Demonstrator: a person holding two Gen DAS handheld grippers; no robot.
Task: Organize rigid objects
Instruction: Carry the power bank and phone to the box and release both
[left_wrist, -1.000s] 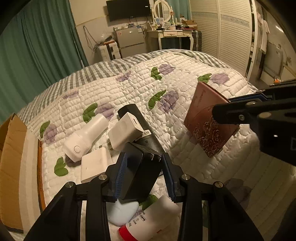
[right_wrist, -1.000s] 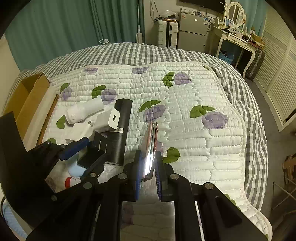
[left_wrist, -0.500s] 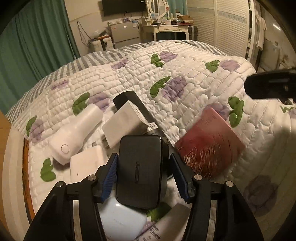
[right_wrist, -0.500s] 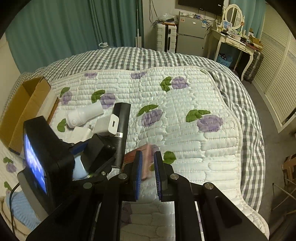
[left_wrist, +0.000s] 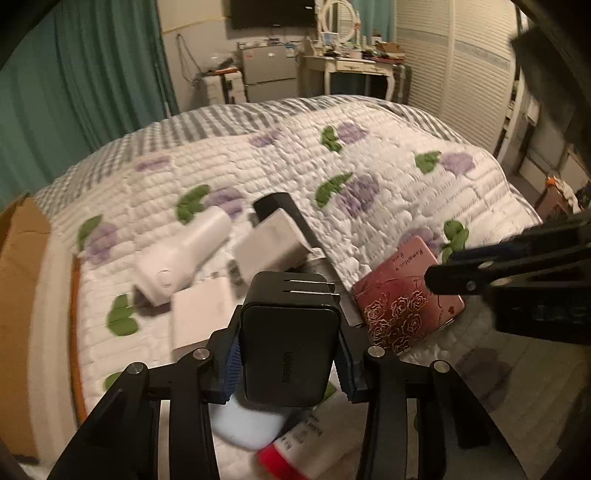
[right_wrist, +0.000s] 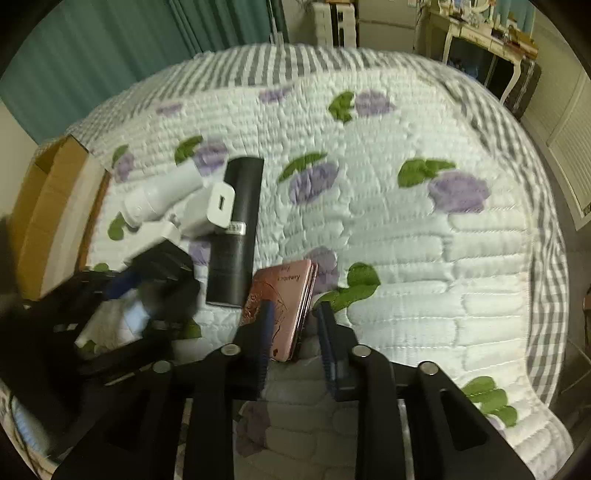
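Observation:
My left gripper (left_wrist: 288, 354) is shut on a black charger block (left_wrist: 288, 343) and holds it above the quilt, prongs pointing away. My right gripper (right_wrist: 293, 328) is open; its jaws stand on either side of a pink rose-embossed case (right_wrist: 282, 302) that lies on the quilt. The case also shows in the left wrist view (left_wrist: 404, 299), with the right gripper (left_wrist: 517, 273) over its right edge. A white charger (left_wrist: 271, 245), a white bottle (left_wrist: 181, 258), a flat white box (left_wrist: 203, 314) and a long black box (right_wrist: 236, 229) lie clustered on the bed.
A cardboard box (right_wrist: 40, 214) stands at the bed's left edge. A pale blue object (left_wrist: 247, 421) and a red-capped tube (left_wrist: 291, 458) lie under the left gripper. The flowered quilt (right_wrist: 424, 221) stretches to the right. A dresser and fridge stand beyond the bed.
The right gripper has let go of the pink case, which now lies flat on the quilt, and its jaws have opened. The left gripper has tilted the black charger, still held.

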